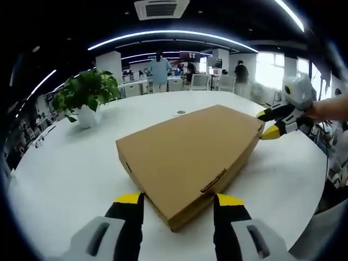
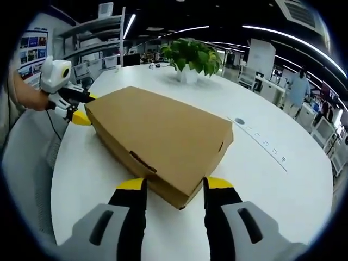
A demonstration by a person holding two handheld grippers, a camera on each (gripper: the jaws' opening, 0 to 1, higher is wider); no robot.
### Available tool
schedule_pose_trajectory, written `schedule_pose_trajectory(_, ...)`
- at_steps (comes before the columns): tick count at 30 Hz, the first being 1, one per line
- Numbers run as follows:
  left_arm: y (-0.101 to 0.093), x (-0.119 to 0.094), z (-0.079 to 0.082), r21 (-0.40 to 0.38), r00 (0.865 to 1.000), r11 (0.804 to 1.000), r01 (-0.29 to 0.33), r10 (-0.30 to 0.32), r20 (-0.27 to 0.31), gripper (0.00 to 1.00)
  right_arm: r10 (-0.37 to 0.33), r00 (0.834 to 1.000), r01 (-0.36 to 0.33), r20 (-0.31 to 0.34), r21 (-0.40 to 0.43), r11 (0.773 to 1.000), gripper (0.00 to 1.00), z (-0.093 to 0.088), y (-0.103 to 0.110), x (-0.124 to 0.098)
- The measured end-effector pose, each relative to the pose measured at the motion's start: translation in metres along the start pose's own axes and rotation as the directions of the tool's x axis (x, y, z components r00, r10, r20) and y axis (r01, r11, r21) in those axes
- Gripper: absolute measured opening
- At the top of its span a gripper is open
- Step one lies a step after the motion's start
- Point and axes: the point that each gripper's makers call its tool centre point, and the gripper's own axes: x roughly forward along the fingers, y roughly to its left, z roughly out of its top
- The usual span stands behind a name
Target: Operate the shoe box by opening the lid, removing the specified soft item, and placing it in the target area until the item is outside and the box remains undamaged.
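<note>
Shoebox (image 1: 187, 157), lid closed, lies between both spread claws, left (image 1: 179, 209) and right (image 2: 171, 193), corners between jaws.

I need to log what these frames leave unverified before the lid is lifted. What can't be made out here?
- Contents of the closed brown cardboard shoe box: hidden by its lid in both views, so the soft item is unseen.
- Right gripper in the left gripper view: small at the box's far corner; contact unclear.
- Left gripper in the right gripper view: jaws partly behind the box corner.
- Markings on the round white table: too small to read.
</note>
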Motion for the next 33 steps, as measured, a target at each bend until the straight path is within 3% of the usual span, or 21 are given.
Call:
schedule_pose_trajectory(16, 0.006, -0.003, -0.003, 0.030, 1.000, 0.999, 0.023, -0.022, -0.020, 0.47, -0.044, 0.999, 0.043, 0.015, 0.075, 0.996, 0.38, 0.001, 0.008, -0.001)
schedule_pose_trajectory(33, 0.022, -0.007, -0.007, 0.097, 0.992, 0.990, 0.107, -0.100, -0.076, 0.44, -0.098, 0.995, 0.097, 0.002, 0.121, 0.988, 0.38, 0.002, 0.030, -0.002)
